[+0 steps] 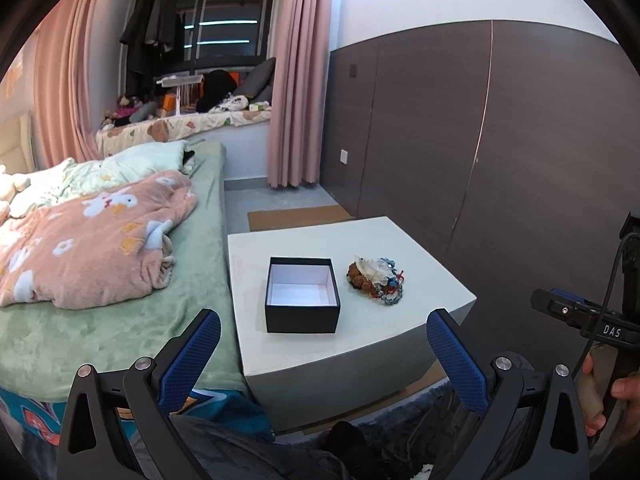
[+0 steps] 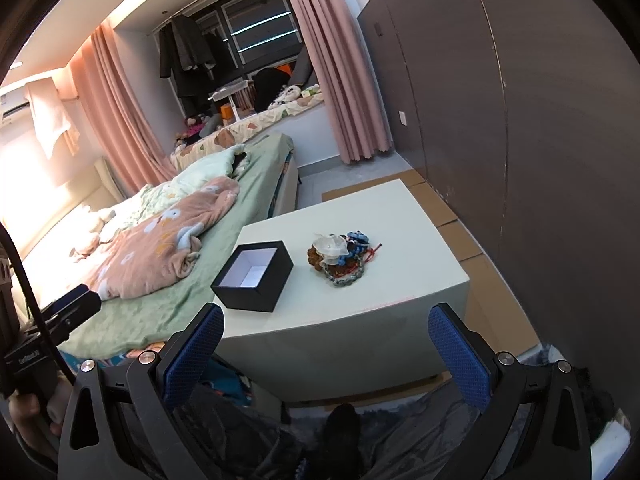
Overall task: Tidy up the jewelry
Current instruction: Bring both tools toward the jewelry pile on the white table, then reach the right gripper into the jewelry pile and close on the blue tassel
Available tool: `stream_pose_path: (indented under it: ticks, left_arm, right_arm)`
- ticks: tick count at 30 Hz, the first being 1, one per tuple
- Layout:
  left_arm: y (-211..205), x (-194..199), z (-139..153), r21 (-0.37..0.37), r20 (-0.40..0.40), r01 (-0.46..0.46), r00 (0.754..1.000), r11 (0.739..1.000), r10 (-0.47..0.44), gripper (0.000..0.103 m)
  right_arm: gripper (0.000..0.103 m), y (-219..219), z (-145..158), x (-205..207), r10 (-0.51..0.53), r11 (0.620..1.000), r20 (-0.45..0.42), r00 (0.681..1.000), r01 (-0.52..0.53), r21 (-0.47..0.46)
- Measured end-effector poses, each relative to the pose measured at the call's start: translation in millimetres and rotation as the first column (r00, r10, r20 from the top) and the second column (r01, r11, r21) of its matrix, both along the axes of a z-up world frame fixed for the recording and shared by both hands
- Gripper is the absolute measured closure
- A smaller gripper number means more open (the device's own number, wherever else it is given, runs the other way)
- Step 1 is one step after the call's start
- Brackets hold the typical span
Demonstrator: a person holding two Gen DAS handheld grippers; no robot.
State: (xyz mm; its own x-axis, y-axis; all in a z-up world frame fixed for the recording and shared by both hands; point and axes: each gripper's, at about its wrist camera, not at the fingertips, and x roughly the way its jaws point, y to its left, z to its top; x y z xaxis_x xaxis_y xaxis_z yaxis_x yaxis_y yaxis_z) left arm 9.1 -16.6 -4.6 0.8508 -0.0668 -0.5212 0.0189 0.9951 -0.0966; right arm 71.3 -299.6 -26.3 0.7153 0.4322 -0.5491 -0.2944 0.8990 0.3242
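Note:
A black open box with a white empty inside stands on a white low table. A pile of jewelry, beaded bracelets with a pale translucent piece on top, lies to the right of the box. My left gripper is open and empty, short of the table's near edge. In the right wrist view the box and the jewelry pile sit on the same table. My right gripper is open and empty, also before the near edge.
A bed with a green sheet and a pink blanket runs along the table's left side. A dark panelled wall stands on the right. Cardboard sheets lie on the floor around the table. Pink curtains hang behind.

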Motion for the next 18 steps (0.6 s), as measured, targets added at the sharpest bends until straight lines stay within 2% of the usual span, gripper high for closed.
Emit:
stream_pose_path:
  ticks: [11, 18]
  left_arm:
    - [-5.0, 37.7, -11.4, -0.005, -0.043, 0.032, 0.999, 0.999, -0.032, 0.0]
    - [-13.9, 63.6, -10.7, -0.022, -0.052, 0.062, 0.997, 0.998, -0.063, 0.002]
  right_arm:
    - [0.0, -8.8, -26.6, 38.6, -0.023, 0.999, -0.088, 0.996, 0.026, 0.036]
    - [0.0, -8.9, -27.7, 68.3, -0.01, 0.998, -0.106, 0.994, 0.017, 0.063]
